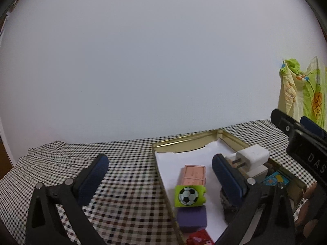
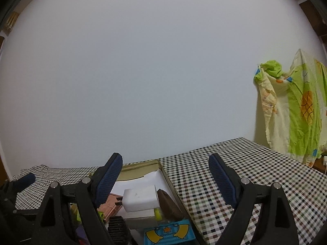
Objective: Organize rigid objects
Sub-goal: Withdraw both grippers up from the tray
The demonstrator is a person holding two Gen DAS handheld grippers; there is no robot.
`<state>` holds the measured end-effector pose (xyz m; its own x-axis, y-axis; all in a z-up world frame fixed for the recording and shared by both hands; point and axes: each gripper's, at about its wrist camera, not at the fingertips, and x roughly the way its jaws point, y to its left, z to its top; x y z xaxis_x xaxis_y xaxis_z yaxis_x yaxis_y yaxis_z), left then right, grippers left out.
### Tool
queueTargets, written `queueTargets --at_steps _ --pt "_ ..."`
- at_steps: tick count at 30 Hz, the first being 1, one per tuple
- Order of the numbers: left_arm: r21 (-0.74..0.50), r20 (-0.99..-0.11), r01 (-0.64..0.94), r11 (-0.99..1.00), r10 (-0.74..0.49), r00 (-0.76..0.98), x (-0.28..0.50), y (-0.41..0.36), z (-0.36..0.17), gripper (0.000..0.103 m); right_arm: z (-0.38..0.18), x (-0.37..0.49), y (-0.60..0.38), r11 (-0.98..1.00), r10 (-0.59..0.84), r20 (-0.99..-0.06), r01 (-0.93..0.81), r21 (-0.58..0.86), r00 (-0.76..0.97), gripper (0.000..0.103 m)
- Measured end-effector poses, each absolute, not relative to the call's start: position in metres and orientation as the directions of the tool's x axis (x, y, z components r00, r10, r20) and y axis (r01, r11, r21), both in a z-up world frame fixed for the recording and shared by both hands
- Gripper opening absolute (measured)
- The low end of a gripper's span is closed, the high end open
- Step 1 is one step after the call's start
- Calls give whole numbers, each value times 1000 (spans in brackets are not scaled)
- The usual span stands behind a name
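Note:
A gold tin (image 1: 184,140) lined with white paper lies on the checked tablecloth (image 1: 122,163). Inside it are a pink block (image 1: 193,174), a green football block (image 1: 189,196), a purple block (image 1: 192,218), a red piece (image 1: 199,238), a white charger plug (image 1: 252,155) and a blue card (image 1: 276,180). My left gripper (image 1: 159,159) hovers open over the tin's left side, holding nothing. My right gripper (image 2: 165,159) is open too, above the tin's (image 2: 143,163) right rim. Below it lie the plug (image 2: 141,199), a brown object (image 2: 167,204) and the blue card (image 2: 169,232).
A plain white wall stands behind the table. A green and yellow printed cloth (image 2: 290,106) hangs at the far right. The tablecloth is rumpled at the far left corner (image 1: 51,149). A black ridged object (image 2: 117,228) sits at the tin's near end.

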<state>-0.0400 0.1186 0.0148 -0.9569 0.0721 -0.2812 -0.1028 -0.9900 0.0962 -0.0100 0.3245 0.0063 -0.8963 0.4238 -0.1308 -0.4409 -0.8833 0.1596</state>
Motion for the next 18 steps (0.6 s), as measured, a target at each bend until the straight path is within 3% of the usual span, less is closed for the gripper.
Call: queueTargets --at_steps 18 --pt "85 -274 -130 -988 103 -956 -31 114 14 103 8 9 300 -875 467 -79 -473 102 -881 88"
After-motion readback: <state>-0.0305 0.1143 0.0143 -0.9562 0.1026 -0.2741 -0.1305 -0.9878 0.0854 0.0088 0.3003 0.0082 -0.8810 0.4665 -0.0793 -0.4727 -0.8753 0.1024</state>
